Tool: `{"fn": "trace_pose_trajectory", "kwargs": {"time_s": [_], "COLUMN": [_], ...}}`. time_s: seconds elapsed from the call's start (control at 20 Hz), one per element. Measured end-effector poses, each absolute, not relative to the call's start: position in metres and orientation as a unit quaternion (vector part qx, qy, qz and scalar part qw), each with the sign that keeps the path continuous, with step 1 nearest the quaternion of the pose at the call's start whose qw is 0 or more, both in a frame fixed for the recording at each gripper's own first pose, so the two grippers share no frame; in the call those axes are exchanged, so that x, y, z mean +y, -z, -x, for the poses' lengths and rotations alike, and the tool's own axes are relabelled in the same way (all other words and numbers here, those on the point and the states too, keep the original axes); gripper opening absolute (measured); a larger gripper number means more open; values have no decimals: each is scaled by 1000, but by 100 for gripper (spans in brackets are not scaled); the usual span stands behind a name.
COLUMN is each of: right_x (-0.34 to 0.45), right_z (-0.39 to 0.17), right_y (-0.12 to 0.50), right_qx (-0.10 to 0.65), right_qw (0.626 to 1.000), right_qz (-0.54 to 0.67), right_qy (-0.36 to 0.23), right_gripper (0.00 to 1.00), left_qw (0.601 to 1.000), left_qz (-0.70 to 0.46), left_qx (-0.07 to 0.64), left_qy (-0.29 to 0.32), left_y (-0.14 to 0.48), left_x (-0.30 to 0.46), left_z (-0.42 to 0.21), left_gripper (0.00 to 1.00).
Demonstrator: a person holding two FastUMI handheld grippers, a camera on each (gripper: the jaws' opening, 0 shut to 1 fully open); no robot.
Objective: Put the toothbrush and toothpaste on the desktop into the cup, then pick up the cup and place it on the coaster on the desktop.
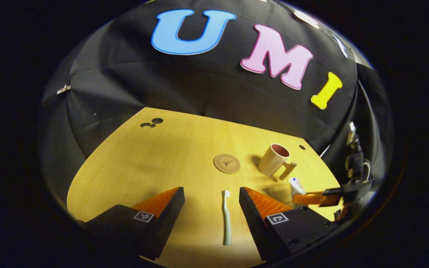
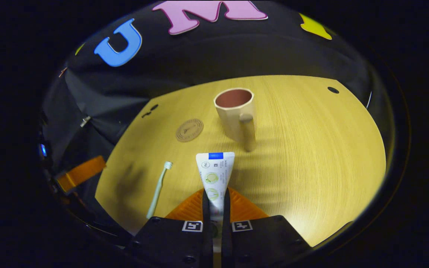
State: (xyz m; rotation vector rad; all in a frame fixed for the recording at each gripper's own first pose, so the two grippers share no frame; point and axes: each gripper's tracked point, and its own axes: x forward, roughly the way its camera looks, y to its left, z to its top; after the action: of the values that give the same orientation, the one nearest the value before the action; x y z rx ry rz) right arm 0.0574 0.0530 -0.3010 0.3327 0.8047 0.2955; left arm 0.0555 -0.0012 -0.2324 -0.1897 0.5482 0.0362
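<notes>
toothpaste (image 2: 215, 178) lower end hidden between tool fingers, coaster (image 2: 189, 130) emblem — unreadable

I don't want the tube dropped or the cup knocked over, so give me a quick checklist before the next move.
1. Right gripper shut on the toothpaste: ok.
2. Cup upright, mouth open and empty: ok.
3. Path from tube to cup clear across the table: ok.
4. Left gripper open, with the toothbrush lying between its fingers: ok.
5. Coaster bare, ready for the cup: ok.
6. Tube off the table: cannot tell.
</notes>
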Motion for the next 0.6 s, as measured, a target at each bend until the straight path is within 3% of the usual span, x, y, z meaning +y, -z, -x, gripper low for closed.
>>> {"fn": "trace_pose_trajectory", "kwargs": {"time_s": [0.05, 0.6], "right_x": [45, -32], "right_z": [-56, -49], "right_y": [291, 224], "right_qx": [379, 319], "right_qw": [899, 915], "right_qz": [-166, -195], "right_qy": [-144, -148], "right_gripper": [13, 13], "left_qw": [956, 903], "left_qz": [82, 11], "left_qx": [281, 429], "left_qy": [-15, -27], "left_y": [242, 343], "left_x": [-8, -37], "left_z": [-60, -74], "left_gripper": [93, 89]}}
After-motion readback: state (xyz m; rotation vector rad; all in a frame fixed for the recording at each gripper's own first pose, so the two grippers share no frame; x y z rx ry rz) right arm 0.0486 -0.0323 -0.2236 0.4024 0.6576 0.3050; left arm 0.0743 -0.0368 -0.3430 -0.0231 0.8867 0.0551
